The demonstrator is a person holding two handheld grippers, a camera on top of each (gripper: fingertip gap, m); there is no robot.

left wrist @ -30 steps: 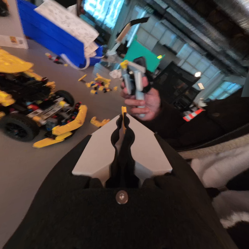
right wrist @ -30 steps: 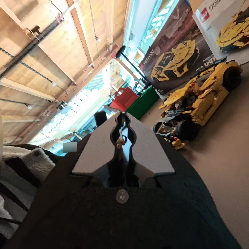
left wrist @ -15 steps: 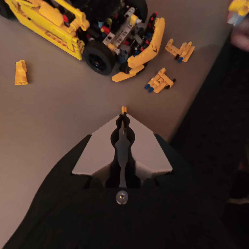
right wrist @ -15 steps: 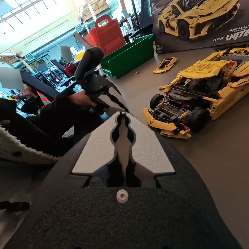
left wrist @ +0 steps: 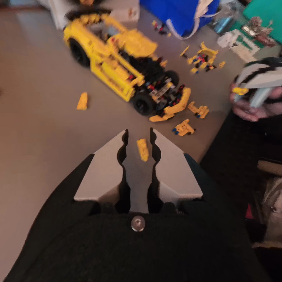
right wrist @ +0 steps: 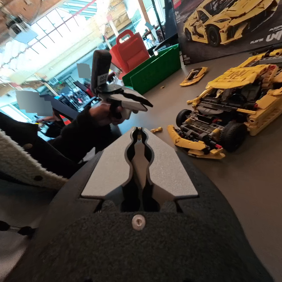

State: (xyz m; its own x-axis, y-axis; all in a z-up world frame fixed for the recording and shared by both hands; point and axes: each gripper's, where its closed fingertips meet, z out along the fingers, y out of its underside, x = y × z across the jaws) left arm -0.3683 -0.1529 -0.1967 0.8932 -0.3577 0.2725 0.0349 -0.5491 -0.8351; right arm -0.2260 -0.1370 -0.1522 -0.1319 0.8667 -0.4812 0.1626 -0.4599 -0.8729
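Note:
My left gripper [left wrist: 138,130] is open and empty, a little above the grey table [left wrist: 45,137]. A flat yellow piece [left wrist: 142,149] shows between its jaws, apart from both; it also shows on the table in the right wrist view [right wrist: 156,130]. My right gripper [right wrist: 138,129] is shut on a small yellow piece [right wrist: 139,134] at its tips, and it shows at the right edge of the left wrist view [left wrist: 238,90]. A partly built yellow brick car [left wrist: 122,68] stands just beyond, nose towards me [right wrist: 198,141]. The left gripper [right wrist: 148,106] shows held in a hand.
Loose yellow sub-assemblies [left wrist: 183,129] [left wrist: 198,109] lie by the car's nose, one wedge [left wrist: 83,101] to its left, a parts pile [left wrist: 201,61] behind. A blue bag [left wrist: 175,16], green bin [right wrist: 152,68], red bag [right wrist: 129,50] and the car's box [right wrist: 228,30] stand at the back. The table edge runs at the right [left wrist: 213,137]. Tip to tip, the grippers are about 15 cm apart.
My left gripper has opened and let go of the flat yellow piece, which now lies on the table. My right gripper stays shut on its small piece and has turned towards the car.

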